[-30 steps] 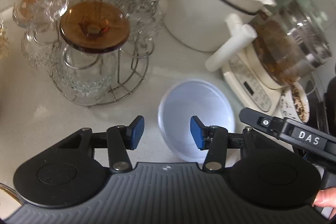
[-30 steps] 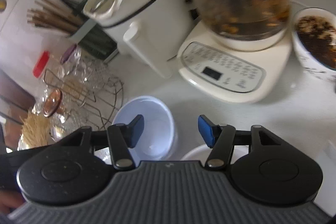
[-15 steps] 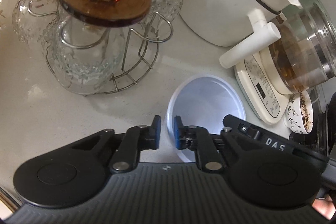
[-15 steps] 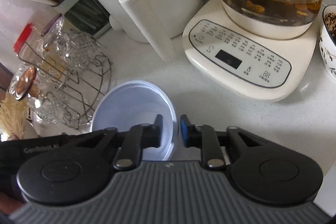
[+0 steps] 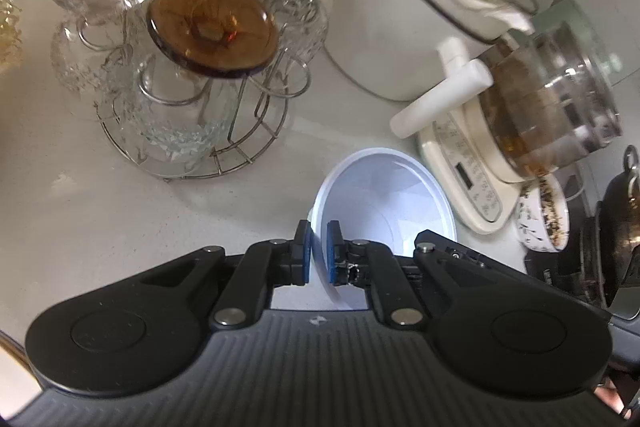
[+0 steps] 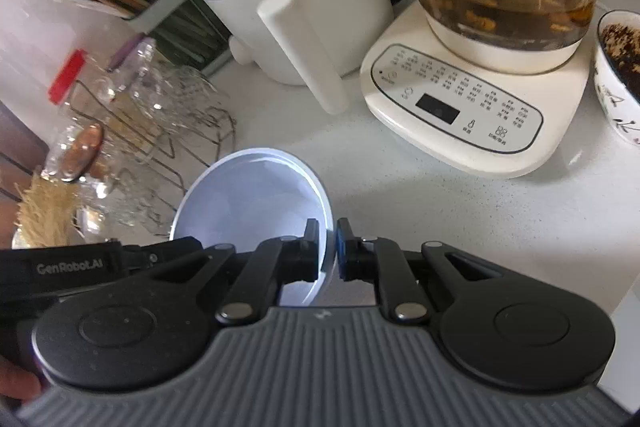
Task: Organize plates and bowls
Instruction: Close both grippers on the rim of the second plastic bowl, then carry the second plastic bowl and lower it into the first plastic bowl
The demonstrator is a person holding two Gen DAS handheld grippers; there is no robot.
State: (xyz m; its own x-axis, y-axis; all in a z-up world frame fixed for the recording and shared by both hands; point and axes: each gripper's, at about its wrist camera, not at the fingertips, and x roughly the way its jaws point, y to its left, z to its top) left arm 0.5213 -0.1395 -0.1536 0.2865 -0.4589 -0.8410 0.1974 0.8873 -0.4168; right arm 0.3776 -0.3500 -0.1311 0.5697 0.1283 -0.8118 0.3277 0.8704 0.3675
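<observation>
White bowl (image 5: 384, 203) sits on the counter (image 5: 100, 211), just in front of both tools, between wire glass rack (image 5: 192, 131) and kettle base (image 6: 460, 115). Left tool (image 5: 318, 253) is clamped on the bowl's near-left rim, one pad inside the wall, one outside. Right tool (image 6: 328, 251) is pinched the same way on the opposite, near-right rim. Both are nearly fully closed, only the thin wall between pads. Bowl looks tipped, mouth toward the cameras; whether its base touches the counter is unclear. Grips sit across the bowl from each other, so the lift likely needs both hands rising evenly
</observation>
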